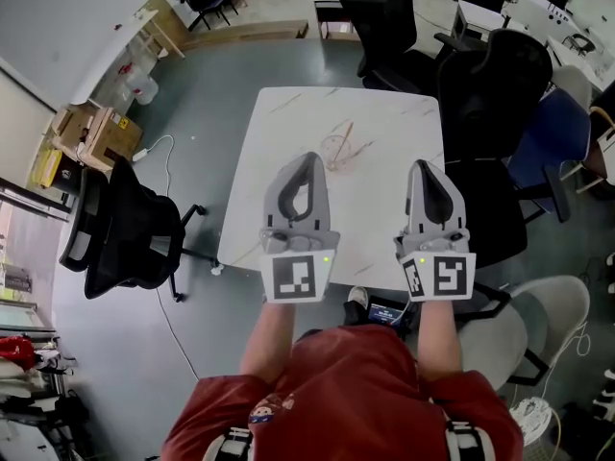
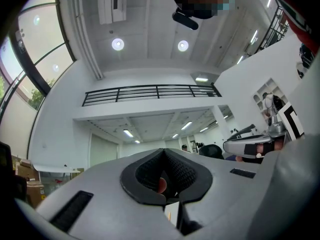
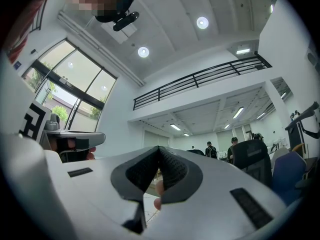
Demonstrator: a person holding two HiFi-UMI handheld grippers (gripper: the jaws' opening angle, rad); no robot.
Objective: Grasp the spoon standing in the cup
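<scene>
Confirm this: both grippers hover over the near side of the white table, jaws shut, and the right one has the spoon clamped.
Wrong on the spoon. The right gripper view shows the right gripper shut on nothing. In the head view the spoon stands in the cup, farther out on the white table. The left gripper is shut too.

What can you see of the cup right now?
The cup is small and looks clear, glass or plastic, so the white table shows through it. It stands upright around the middle of the tabletop, with nothing else beside it. A thin spoon stands in it, tilted; finer detail is too small to tell. The left gripper and right gripper are short of it, jaws together, holding nothing.
</scene>
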